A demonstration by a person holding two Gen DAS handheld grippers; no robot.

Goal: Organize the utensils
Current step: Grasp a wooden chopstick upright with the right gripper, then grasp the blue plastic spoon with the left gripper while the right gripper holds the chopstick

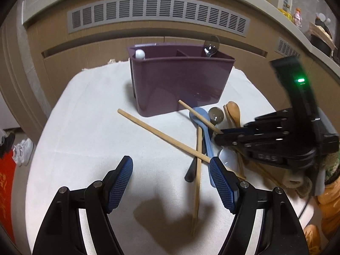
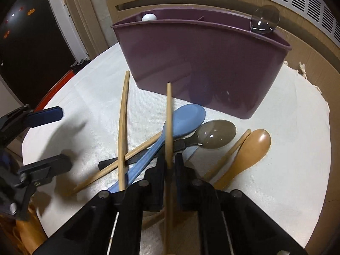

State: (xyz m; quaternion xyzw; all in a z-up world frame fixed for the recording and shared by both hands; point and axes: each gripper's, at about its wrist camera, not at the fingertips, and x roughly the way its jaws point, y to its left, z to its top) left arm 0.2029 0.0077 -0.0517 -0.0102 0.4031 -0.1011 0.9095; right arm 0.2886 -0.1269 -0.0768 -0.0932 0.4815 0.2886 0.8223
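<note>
One chopstick [image 2: 169,114] is pinched in the right gripper [image 2: 170,161], its long axis pointing toward the purple caddy [image 2: 201,63] just beyond, tip apparently raised. Left gripper [image 1: 171,170] hangs spread, empty, farther back.

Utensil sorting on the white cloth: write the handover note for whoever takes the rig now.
Right tool: shut on one wooden chopstick, tip toward the purple plastic divided caddy.
Left tool: open, empty, above the cloth.
Done: clear plastic spoon and a white-ended utensil stand in the caddy.
Left on the cloth: other wooden chopsticks, blue plastic spoon, smoky translucent spoon, wooden spoon.
</note>
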